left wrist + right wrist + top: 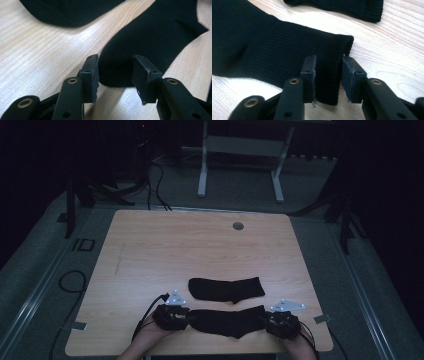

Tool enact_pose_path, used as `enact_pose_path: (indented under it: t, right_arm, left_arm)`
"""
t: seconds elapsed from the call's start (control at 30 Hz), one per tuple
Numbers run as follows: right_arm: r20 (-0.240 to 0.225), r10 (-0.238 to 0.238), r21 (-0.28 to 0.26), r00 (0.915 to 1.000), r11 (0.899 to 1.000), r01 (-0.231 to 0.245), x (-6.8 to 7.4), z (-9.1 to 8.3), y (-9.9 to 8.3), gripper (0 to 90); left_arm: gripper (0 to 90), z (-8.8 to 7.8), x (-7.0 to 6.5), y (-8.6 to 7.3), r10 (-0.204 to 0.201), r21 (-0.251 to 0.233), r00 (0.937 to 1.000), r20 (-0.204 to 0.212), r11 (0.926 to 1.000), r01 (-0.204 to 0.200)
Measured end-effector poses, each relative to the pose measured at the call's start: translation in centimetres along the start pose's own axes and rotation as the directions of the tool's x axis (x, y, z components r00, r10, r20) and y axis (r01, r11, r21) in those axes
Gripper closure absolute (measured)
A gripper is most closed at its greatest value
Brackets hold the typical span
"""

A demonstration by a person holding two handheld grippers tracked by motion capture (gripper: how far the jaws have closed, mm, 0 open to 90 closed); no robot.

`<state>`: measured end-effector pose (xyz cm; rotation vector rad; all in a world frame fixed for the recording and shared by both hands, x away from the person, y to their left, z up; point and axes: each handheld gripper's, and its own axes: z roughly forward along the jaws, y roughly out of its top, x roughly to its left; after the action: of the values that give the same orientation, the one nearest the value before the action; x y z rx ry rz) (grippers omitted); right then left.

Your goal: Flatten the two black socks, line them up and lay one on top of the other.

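Observation:
Two black socks lie flat on the wooden table (pixel 200 245). The far sock (pixel 226 289) lies just behind the near sock (pixel 227 320). My left gripper (pixel 186 319) is at the near sock's left end, and my right gripper (pixel 265 321) is at its right end. In the left gripper view the jaws of the left gripper (pixel 115 75) stand open, straddling the rounded toe of the near sock (pixel 155 32); the far sock (pixel 67 10) is beyond. In the right gripper view the right gripper (pixel 329 77) stands open around the ribbed cuff of the near sock (pixel 262 50), with the far sock (pixel 347 7) behind.
A round cable hole (pixel 238 226) sits near the table's far edge. Beyond the table stands a white desk frame (pixel 202 165) on grey carpet. Cables (pixel 70 282) loop on the floor at the left. The person's hands come in over the table's near edge.

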<state>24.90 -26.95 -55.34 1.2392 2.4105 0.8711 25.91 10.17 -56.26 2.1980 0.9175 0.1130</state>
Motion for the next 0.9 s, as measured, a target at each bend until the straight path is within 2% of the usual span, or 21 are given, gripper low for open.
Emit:
enact_pose_path:
  t: [0.1,0.17,0.23,0.27,0.33,0.43,0.47,0.6,0.73,0.9]
  right_arm:
    - [-0.002,-0.006,-0.005,1.0000,1.000,0.006,0.1,0.0,0.0,70.9]
    - [-0.003,-0.009,-0.008,1.0000,1.000,0.009,0.2,0.0,0.0,79.2]
    - [0.004,-0.010,-0.013,0.9999,1.000,0.010,0.5,0.1,0.0,82.3]
    - [0.009,-0.018,-0.011,0.9998,1.000,0.018,0.6,0.1,0.0,82.7]
    - [-0.001,-0.023,-0.003,0.9997,1.000,0.023,0.7,0.0,0.1,83.3]
    - [-0.014,-0.012,-0.016,0.9998,1.000,0.011,0.8,-0.4,0.2,83.4]
    - [-0.018,-0.011,-0.023,0.9998,1.000,0.011,0.8,-0.6,0.2,83.5]
    - [-0.037,-0.006,-0.067,0.9993,0.998,0.004,0.9,-1.9,0.9,83.5]
    - [-0.047,-0.014,-0.120,0.9988,0.993,0.008,0.9,-3.3,2.2,83.5]
    - [-0.053,-0.025,-0.194,0.9983,0.981,0.014,0.2,-5.1,4.7,83.5]
  left_arm:
    - [62.3,0.1,0.0,0.0,-0.005,0.000,0.9999,-0.010,1.0000,0.005]
    - [72.7,0.1,0.1,0.0,-0.010,0.000,0.9999,-0.010,0.9999,0.010]
    - [83.6,0.1,0.0,-0.1,-0.013,-0.001,0.9998,-0.017,0.9999,0.013]
    - [85.5,0.0,0.0,-0.1,-0.008,-0.001,0.9997,-0.024,1.0000,0.008]
    - [86.7,-0.1,-0.2,0.0,0.004,0.008,0.9996,-0.029,1.0000,-0.004]
    - [87.2,-0.7,-0.4,0.1,0.005,-0.004,0.9996,-0.027,1.0000,-0.005]
    - [87.6,-1.0,-0.4,0.1,-0.003,-0.017,0.9997,-0.024,0.9999,0.002]
    - [87.7,-2.5,-0.5,0.8,0.011,-0.043,0.9996,-0.027,0.9990,-0.012]
    - [87.7,-4.2,-0.3,2.2,0.039,-0.074,0.9980,-0.050,0.9963,-0.043]
    - [87.7,-6.8,0.7,5.0,0.062,-0.103,0.9939,-0.091,0.9921,-0.071]
